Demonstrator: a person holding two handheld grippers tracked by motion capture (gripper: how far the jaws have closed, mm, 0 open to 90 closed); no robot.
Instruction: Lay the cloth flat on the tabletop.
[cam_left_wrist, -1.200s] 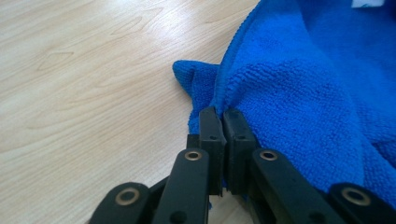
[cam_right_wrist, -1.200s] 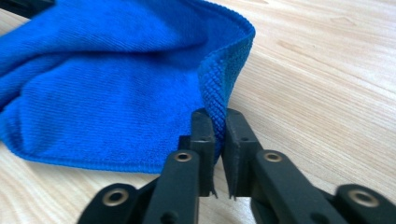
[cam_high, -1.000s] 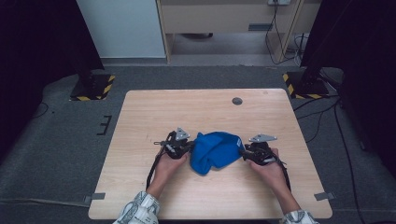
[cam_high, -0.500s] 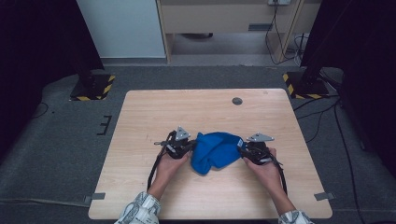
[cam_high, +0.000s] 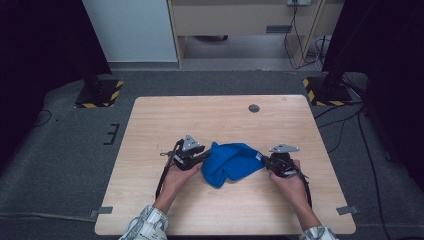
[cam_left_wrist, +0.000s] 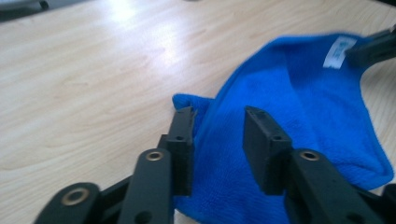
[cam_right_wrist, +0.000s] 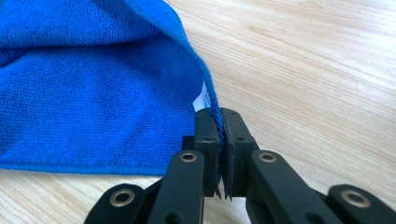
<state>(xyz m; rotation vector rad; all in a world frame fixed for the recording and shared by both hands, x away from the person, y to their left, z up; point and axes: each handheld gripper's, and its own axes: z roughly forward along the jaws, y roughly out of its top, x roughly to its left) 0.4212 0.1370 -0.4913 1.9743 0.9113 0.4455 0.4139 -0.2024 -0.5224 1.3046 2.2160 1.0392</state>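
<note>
Now right hand-held gripper (cam_right_wrist: 219, 140) pinches blue cloth (cam_right_wrist: 93, 93) edge; left hand-held gripper (cam_left_wrist: 219, 135) opening.

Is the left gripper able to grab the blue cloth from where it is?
Probably yes. The left gripper has just been opening, and the blue cloth already lies between its jaws, its edge against one jaw, with nothing in between. The right gripper pinches the far corner.

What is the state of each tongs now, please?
Left tongs: open, jaws just opened, cloth lies between them, not pressed.
Right tongs: closed on the cloth edge, just closed.
</note>
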